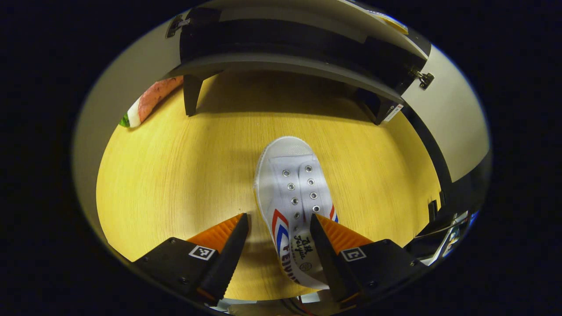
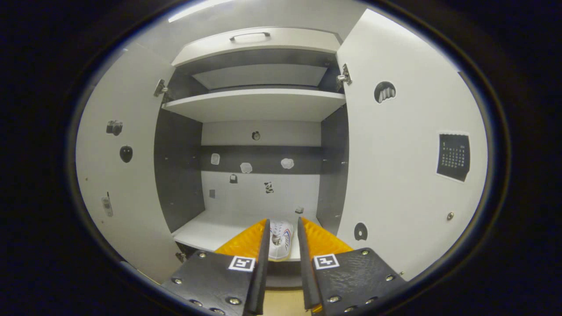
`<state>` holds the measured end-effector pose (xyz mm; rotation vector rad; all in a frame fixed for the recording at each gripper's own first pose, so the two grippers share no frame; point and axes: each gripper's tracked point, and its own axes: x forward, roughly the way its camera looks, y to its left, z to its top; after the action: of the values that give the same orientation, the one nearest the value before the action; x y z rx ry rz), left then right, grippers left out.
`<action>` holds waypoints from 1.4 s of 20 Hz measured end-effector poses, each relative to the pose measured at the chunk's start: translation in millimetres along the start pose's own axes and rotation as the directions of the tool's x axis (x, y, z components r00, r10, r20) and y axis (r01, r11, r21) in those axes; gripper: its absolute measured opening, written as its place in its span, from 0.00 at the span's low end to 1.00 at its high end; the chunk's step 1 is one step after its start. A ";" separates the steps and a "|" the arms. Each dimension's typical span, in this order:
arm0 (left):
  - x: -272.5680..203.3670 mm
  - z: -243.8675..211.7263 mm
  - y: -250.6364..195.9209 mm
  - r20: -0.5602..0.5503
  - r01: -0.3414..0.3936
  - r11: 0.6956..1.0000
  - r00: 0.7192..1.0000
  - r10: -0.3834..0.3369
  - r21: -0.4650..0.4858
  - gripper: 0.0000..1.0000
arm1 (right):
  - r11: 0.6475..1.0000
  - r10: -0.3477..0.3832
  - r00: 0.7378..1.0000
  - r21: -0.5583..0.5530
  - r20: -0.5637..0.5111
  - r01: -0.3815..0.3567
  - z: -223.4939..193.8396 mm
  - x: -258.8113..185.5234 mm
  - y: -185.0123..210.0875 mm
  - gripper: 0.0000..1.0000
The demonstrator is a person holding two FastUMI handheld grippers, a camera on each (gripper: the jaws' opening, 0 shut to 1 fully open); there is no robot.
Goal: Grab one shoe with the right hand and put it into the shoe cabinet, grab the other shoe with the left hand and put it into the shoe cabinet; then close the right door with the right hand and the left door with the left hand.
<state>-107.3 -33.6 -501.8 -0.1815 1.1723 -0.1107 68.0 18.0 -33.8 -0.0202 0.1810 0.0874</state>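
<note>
One shoe (image 2: 280, 240) on cabinet (image 2: 259, 104) bottom shelf, beyond narrow-gapped, empty right tool (image 2: 282, 220); other shoe (image 1: 292, 188) outside, straddled by wide-spread left tool (image 1: 279, 215), likely for pickup; doors (image 2: 404, 175) open.

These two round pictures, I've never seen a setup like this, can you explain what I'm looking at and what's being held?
A person holds a two-finger gripper in each hand, each carrying a forward-looking camera. In the left gripper view, the left gripper is open around a white shoe lying on the wooden floor before the shoe cabinet; whether its fingers touch yet is unclear. In the right gripper view, the right gripper faces the cabinet, both doors open. A second shoe sits on the bottom shelf, seen between its slightly parted fingers.
</note>
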 end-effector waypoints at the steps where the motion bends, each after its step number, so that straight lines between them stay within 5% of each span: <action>1: 2.4 -1.9 3.0 -0.008 -0.012 1.000 1.000 0.012 0.005 0.85 | 1.000 0.002 1.000 0.001 -0.002 -0.002 -0.8 0.1 -0.2 0.29; 3: 4.8 -6.6 3.8 -0.026 -0.011 1.000 1.000 0.011 -0.007 0.76 | 1.000 0.003 1.000 0.003 -0.002 -0.003 -0.5 -0.8 -0.8 0.34; 4: 7.2 -4.0 1.7 -0.012 -0.004 1.000 1.000 0.003 -0.022 0.81 | 1.000 0.003 1.000 0.001 -0.002 -0.003 -0.1 -1.1 -1.1 0.34; 9: 9.1 -6.9 -3.0 -0.036 0.023 0.998 0.999 -0.025 -0.051 0.52 | 1.000 0.000 1.000 -0.001 -0.008 0.000 -2.6 -0.8 -2.1 0.34; 12: 7.2 -3.9 -0.9 -0.066 0.025 0.995 0.997 -0.031 -0.096 0.46 | 1.000 0.003 1.000 0.000 -0.010 -0.003 -3.9 -1.0 -0.3 0.34; 18: 1.9 0.3 0.9 -0.044 0.050 0.990 0.997 -0.056 -0.131 0.04 | 1.000 -0.001 1.000 -0.016 -0.012 0.001 -7.5 -3.3 0.8 0.34; 22: -11.2 33.0 1.3 0.056 0.063 0.998 0.996 -0.063 -0.010 0.01 | 1.000 -0.010 1.000 -0.023 -0.016 0.009 -10.2 -4.9 -2.9 0.34; 28: -114.5 117.7 -13.0 0.267 0.129 0.989 0.953 -0.144 0.074 0.01 | 1.000 -0.016 1.000 -0.013 -0.008 0.015 -10.0 -5.2 -5.9 0.34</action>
<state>-42.6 -15.8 -351.3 -0.2212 0.8805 -0.2331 61.6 11.5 -42.6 -0.0350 0.1887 0.0730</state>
